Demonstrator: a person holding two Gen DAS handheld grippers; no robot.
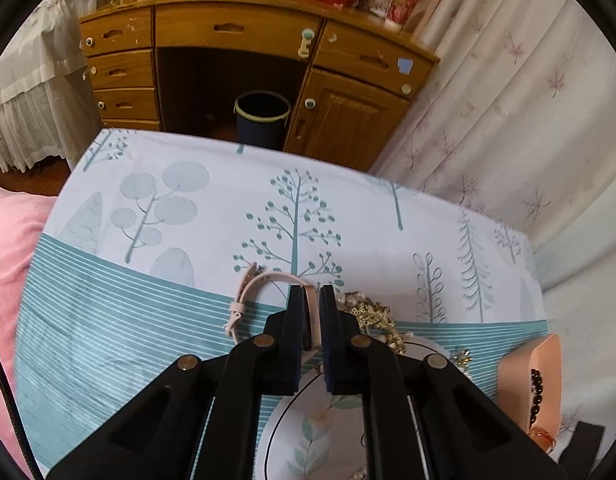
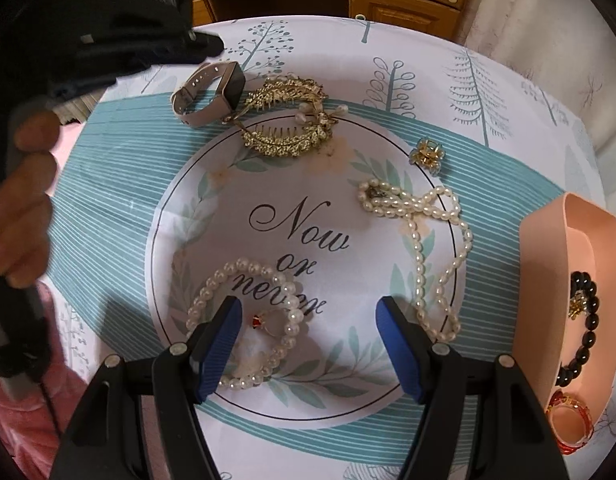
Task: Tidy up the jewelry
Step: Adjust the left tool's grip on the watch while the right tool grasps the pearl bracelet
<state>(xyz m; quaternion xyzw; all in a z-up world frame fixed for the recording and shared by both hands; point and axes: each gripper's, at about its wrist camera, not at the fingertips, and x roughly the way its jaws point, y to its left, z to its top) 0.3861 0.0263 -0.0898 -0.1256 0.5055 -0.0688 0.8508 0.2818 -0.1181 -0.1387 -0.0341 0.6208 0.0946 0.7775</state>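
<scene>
Left wrist view: the left gripper (image 1: pixel 312 300) is clenched on the pink-strapped watch (image 1: pixel 267 284), its dark pads pinching the watch's body edgewise while the strap loops out to the left over the printed tablecloth (image 1: pixel 147 320). The gold leaf hair comb (image 1: pixel 372 312) lies just beside the right pad, touching or nearly touching the watch. At the right edge stands the pink tray (image 1: pixel 524 376), already holding a black bead bracelet (image 1: pixel 536 392).

Right wrist view: the right gripper (image 2: pixel 310 332) hangs released, jaws wide, above the printed circle with nothing pressed between the pads; the pearl bracelet (image 2: pixel 243 316) and a small red-stoned ring (image 2: pixel 263 322) lie under its left finger (image 2: pixel 221 344). Outward lie the pearl necklace (image 2: pixel 428 240), a small gold claw clip (image 2: pixel 426 154), and the pink tray at right, which also holds a red-and-gold ring (image 2: pixel 568 420).

Step in hand, as judged — lifting the watch clear for transfer to the tray. To do it well: raise it straight up first so the strap does not snag the comb's teeth, keep the pinch firm on the rigid body rather than the soft strap, then carry it across above the necklace and lower it into a free part of the tray — releasing only once it rests inside
</scene>
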